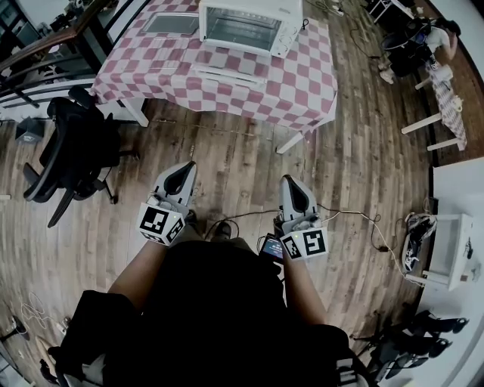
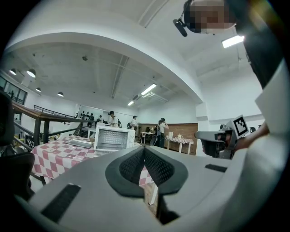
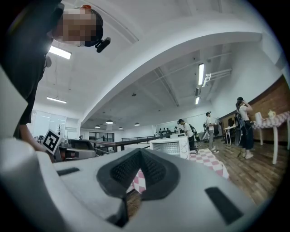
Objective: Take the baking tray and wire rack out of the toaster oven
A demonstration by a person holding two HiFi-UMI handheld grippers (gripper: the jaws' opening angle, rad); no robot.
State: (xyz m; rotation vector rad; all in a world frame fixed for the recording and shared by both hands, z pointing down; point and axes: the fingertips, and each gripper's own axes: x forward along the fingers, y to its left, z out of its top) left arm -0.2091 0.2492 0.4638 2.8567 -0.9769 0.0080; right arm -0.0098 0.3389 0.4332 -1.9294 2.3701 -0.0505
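Toaster oven (image 1: 249, 26) sits near the checked table's (image 1: 306, 87) front edge, door perhaps open; left gripper (image 1: 187, 168) and right gripper (image 1: 290, 181) are closed, empty.

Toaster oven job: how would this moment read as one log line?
left hand-held gripper: shut, empty | right hand-held gripper: shut, empty | toaster oven: on checked table, not yet reached

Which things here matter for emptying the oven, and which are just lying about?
For the job:
- oven
- table that it stands on
- tray beside the oven
- left gripper and right gripper, both shut and empty

Lying about:
- chair
- floor cables
- white stand
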